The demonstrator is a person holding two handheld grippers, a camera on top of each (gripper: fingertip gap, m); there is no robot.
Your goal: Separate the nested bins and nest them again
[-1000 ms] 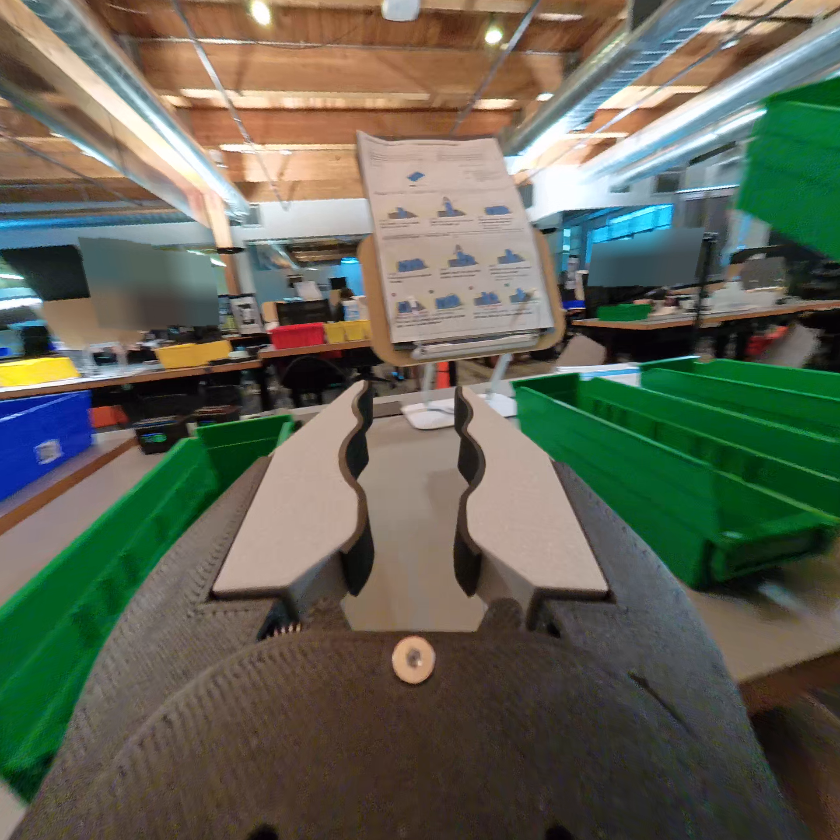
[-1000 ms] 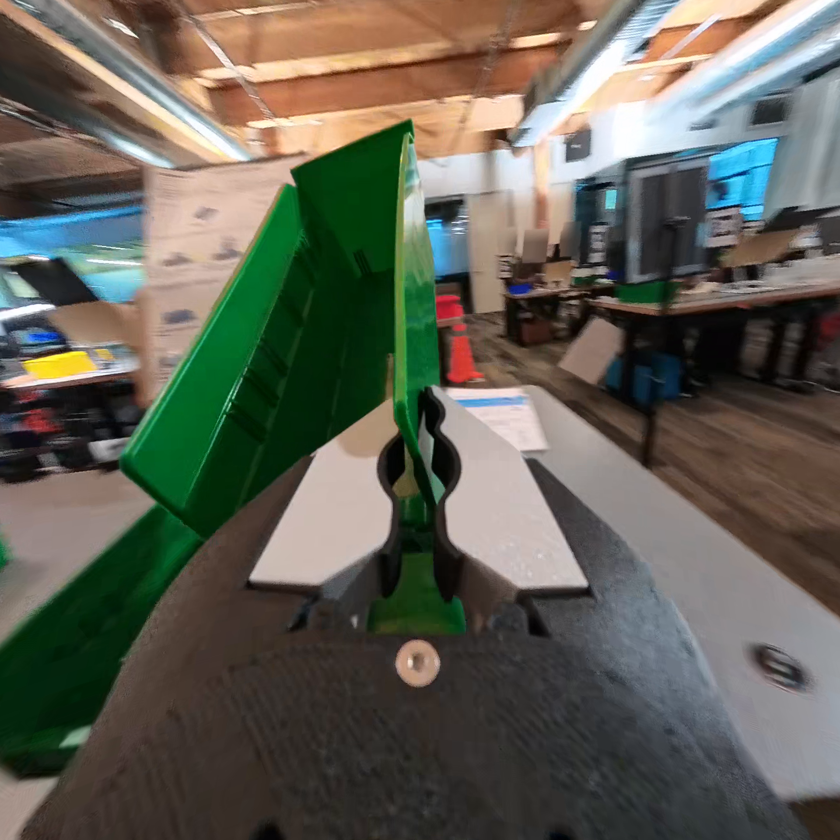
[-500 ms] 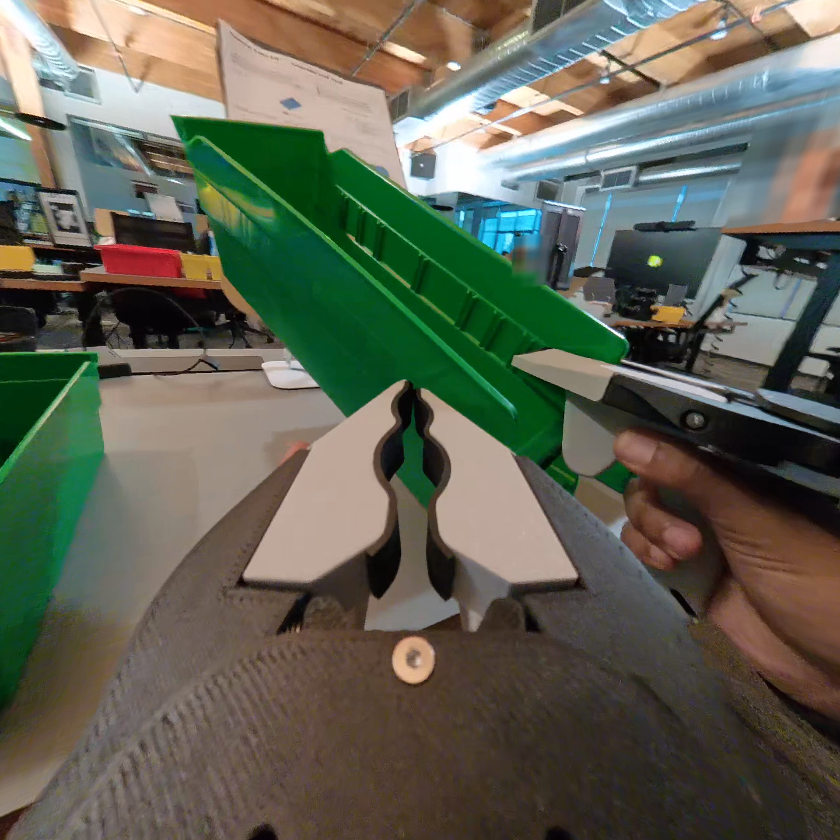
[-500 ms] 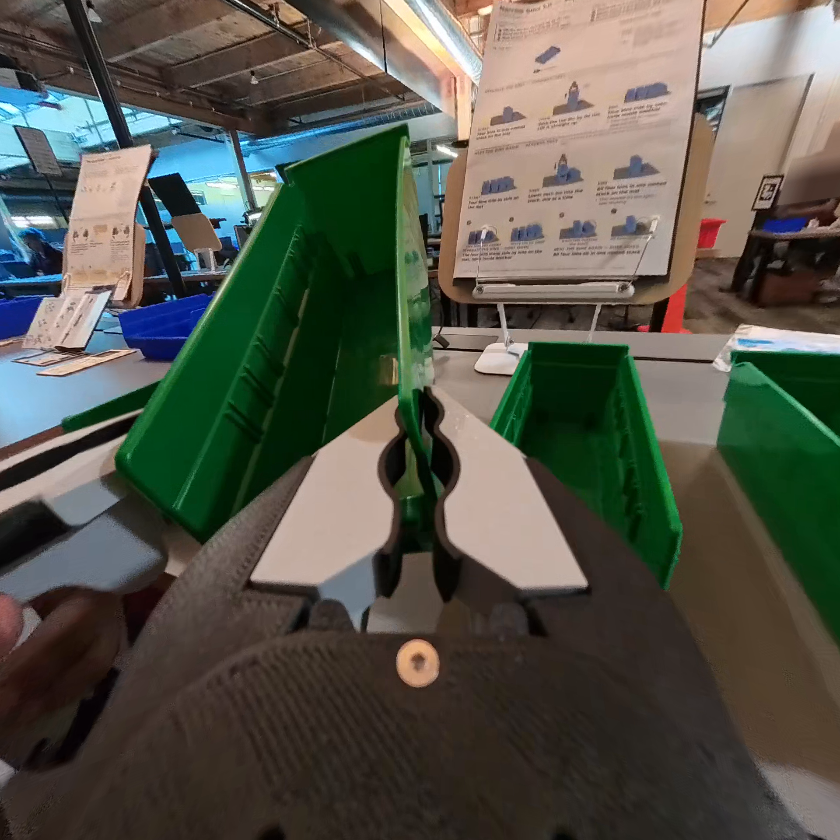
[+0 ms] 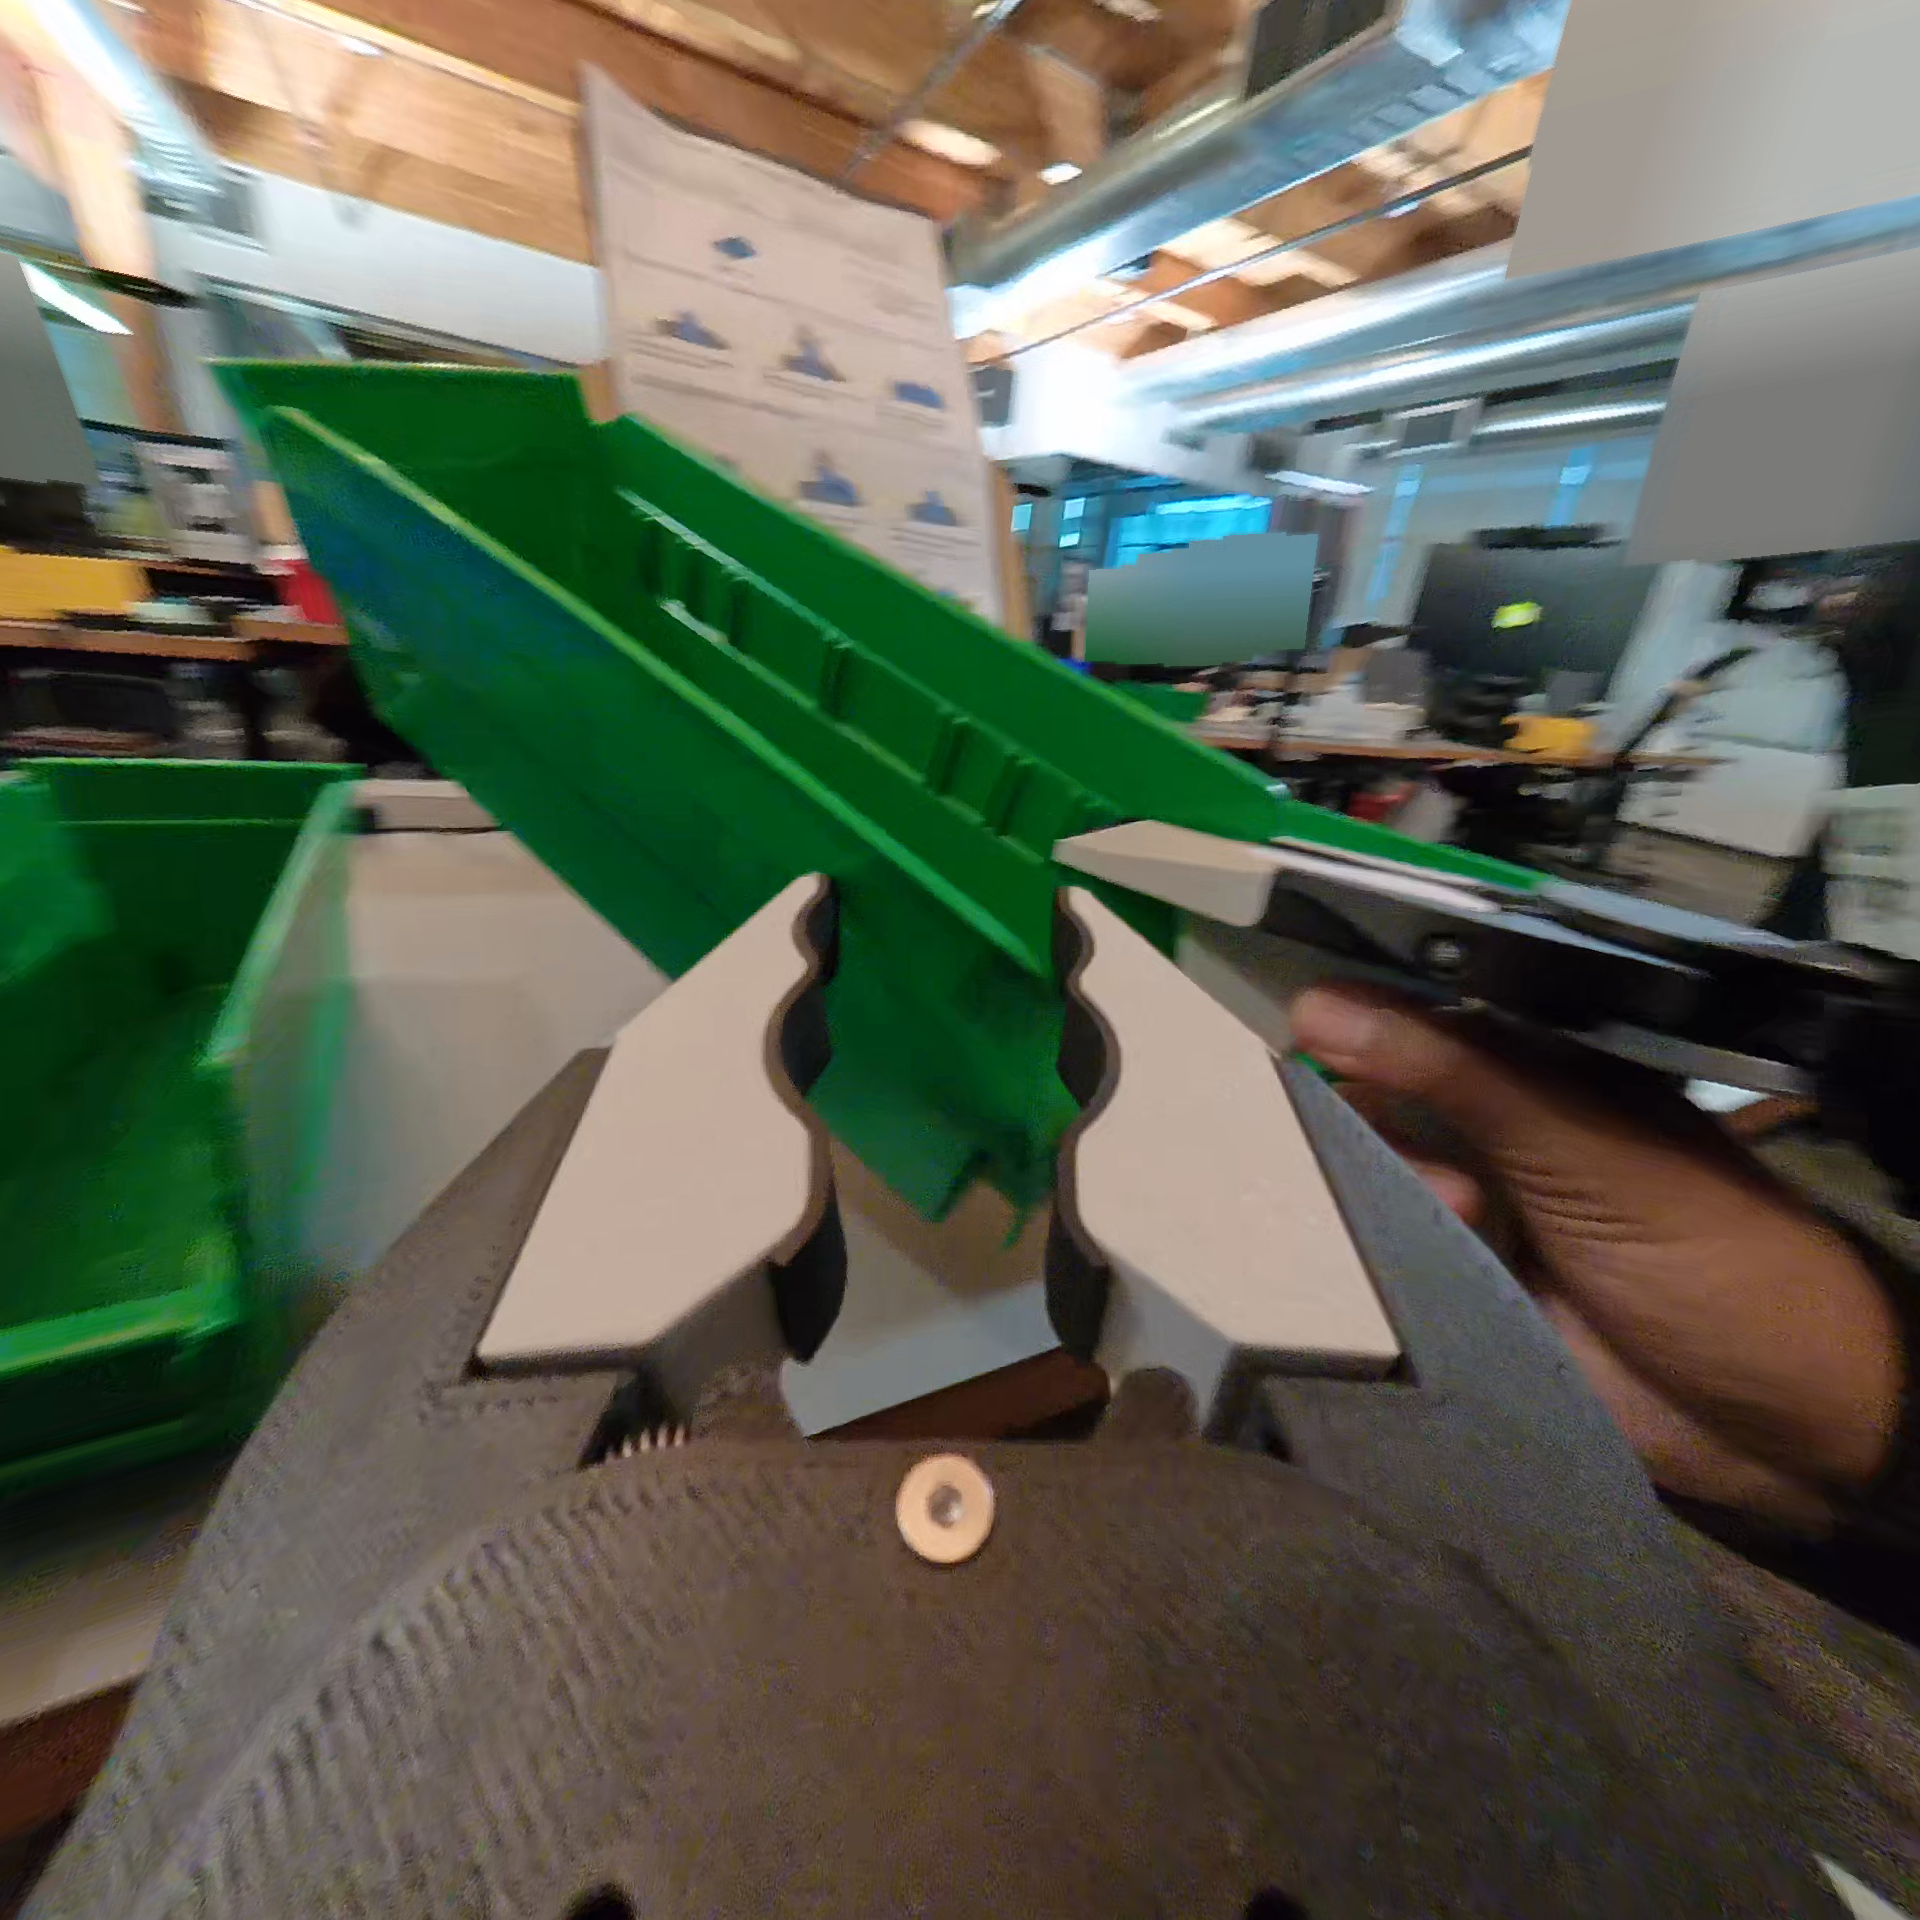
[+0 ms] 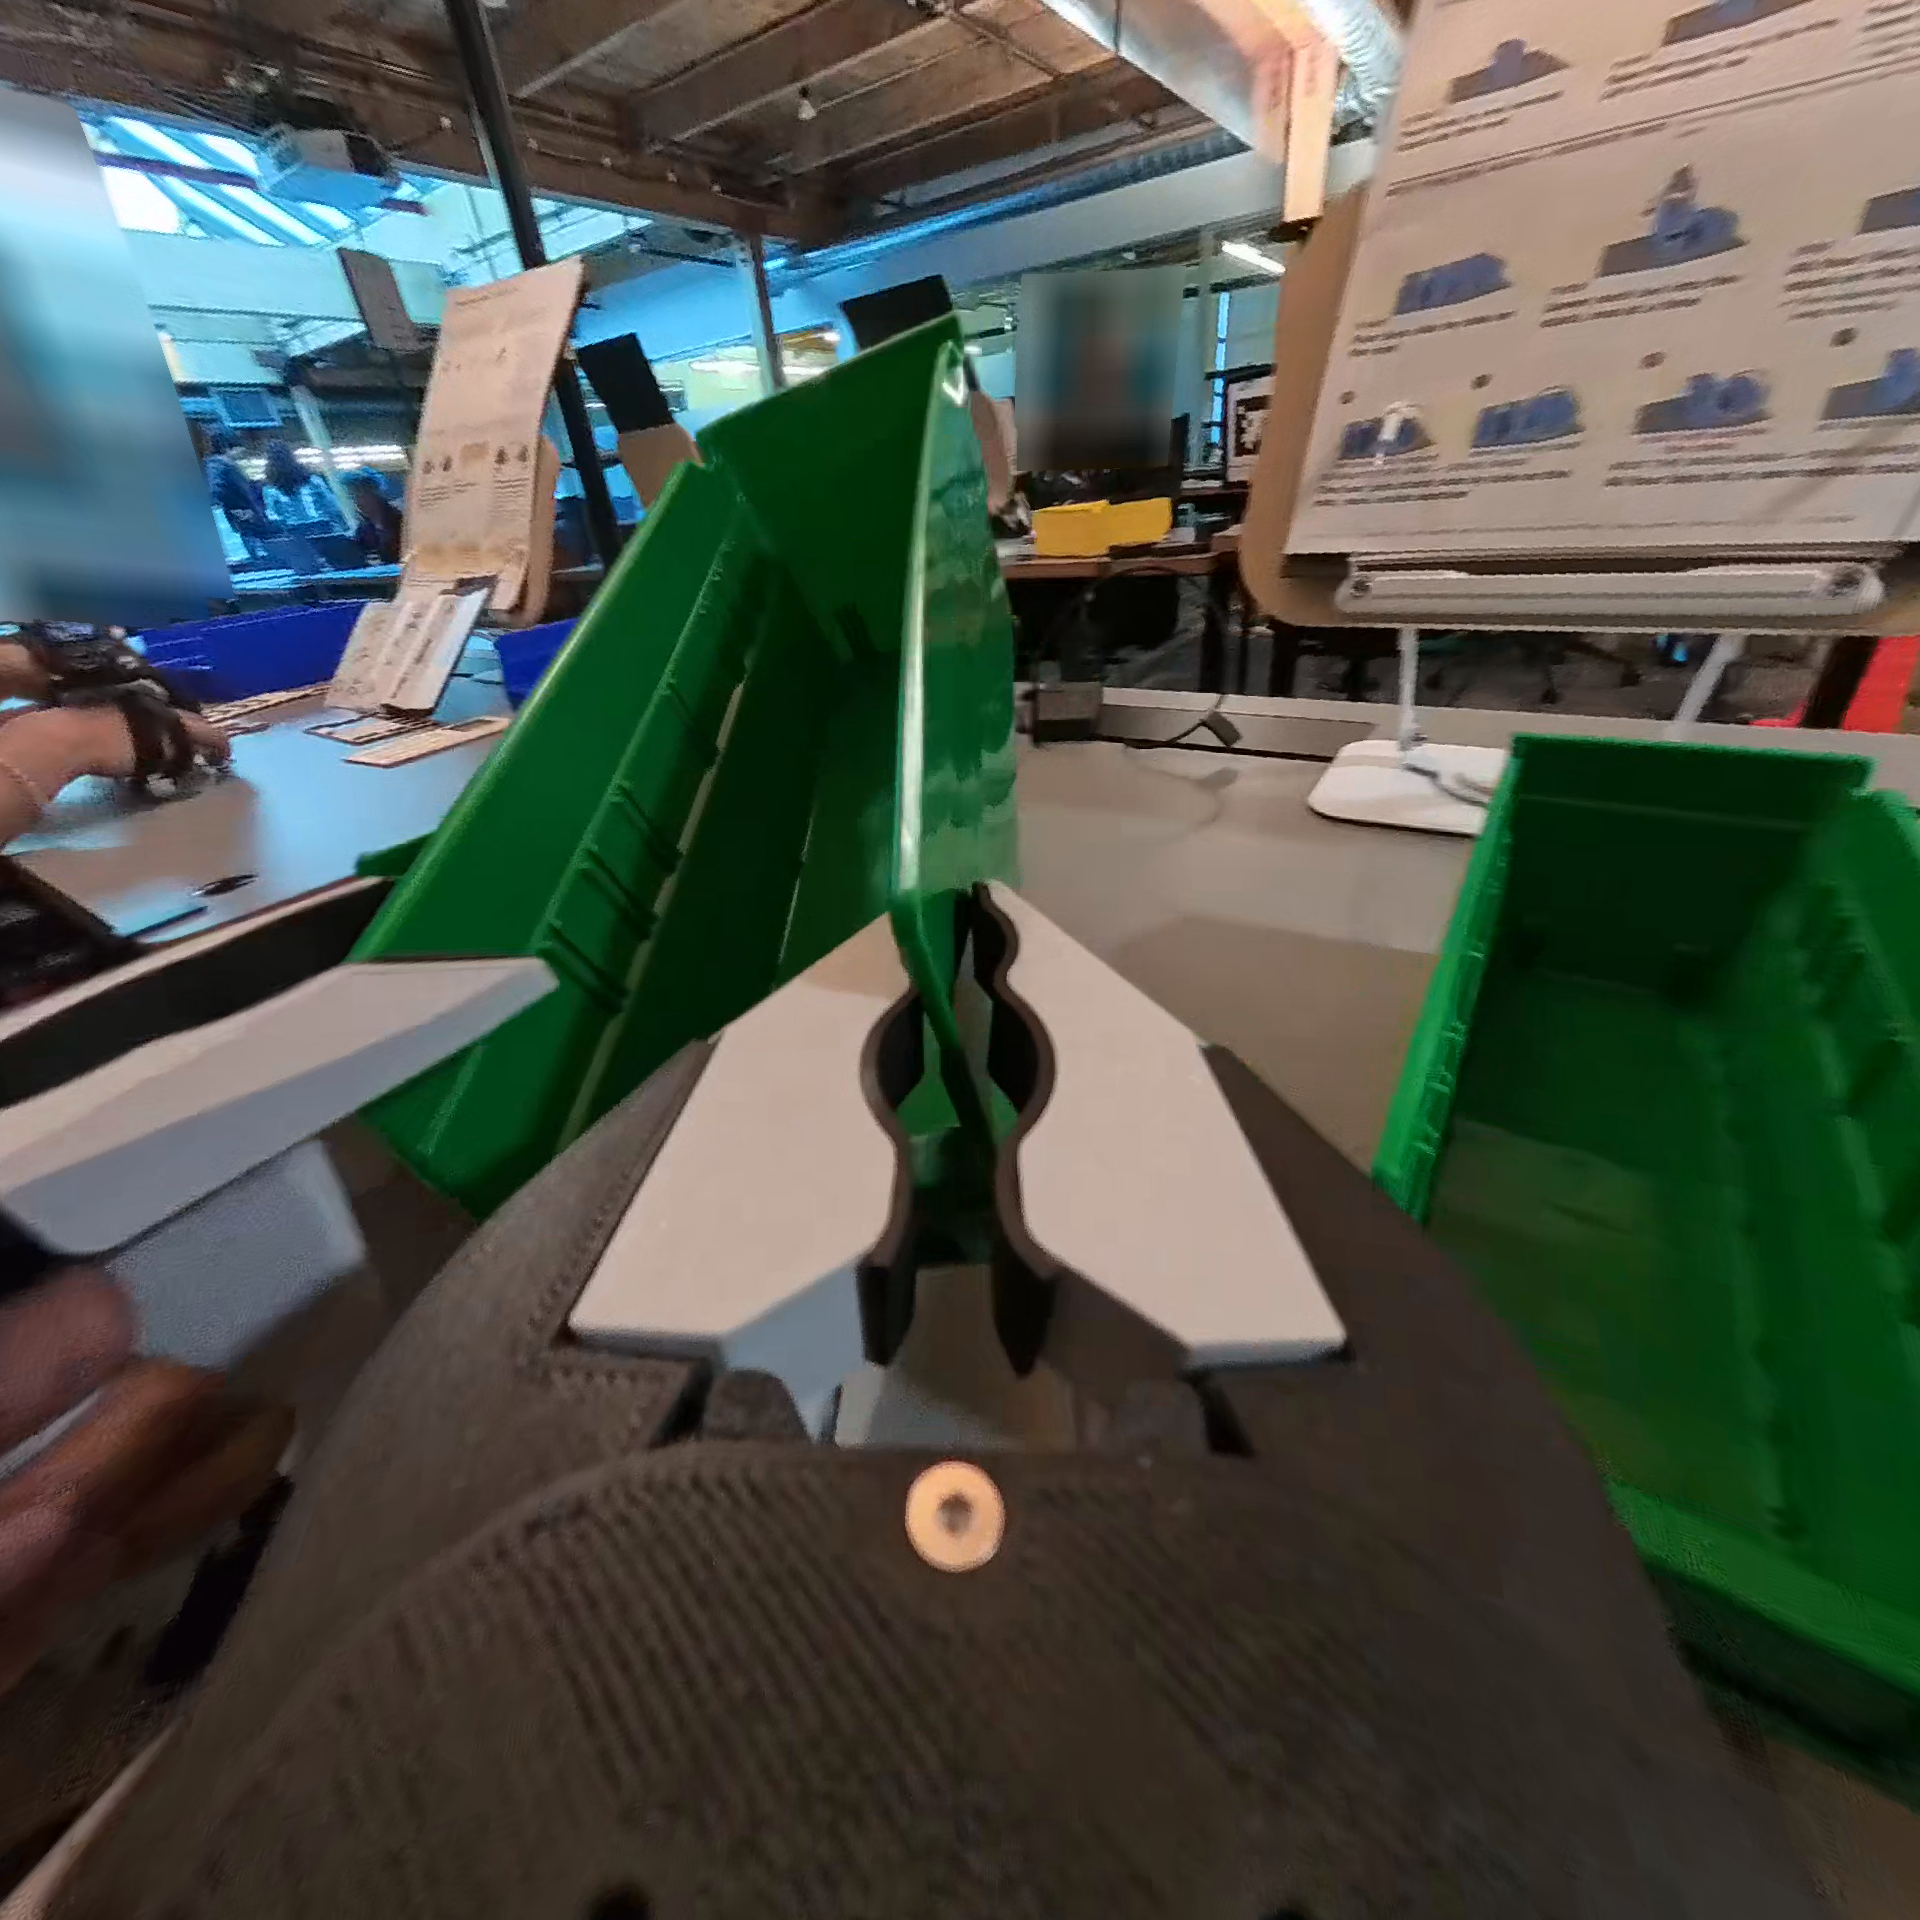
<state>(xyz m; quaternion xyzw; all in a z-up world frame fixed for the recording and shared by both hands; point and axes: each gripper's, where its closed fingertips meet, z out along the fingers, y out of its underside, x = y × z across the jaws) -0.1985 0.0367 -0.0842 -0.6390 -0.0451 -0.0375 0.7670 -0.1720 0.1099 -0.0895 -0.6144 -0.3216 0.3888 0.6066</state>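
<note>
My right gripper [image 6: 961, 920] is shut on the side wall of a green bin [image 6: 727, 790] and holds it tilted up above the grey table [image 6: 1195, 883]. In the left wrist view the same bin [image 5: 644, 707] slopes down from the upper left. Its lower corner lies between the fingers of my left gripper [image 5: 945, 914], whose jaws stand wide open. The right gripper [image 5: 1174, 883], held by a hand, shows at the bin's right wall. In the right wrist view one finger of the left gripper [image 6: 312, 1049] reaches the bin's left wall.
Another green bin [image 6: 1683, 1195] stands open on the table to the right, and one [image 5: 156, 1039] shows at the left of the left wrist view. An instruction board [image 6: 1621, 312] on a white stand [image 6: 1392, 790] is behind. A person's hand [image 6: 73, 738] works at the far-left table.
My left gripper went from open to nearly shut to open again. It swung toward the lifted bin, whose lower corner now sits between its fingers. My right gripper kept hold of the tilted bin.
</note>
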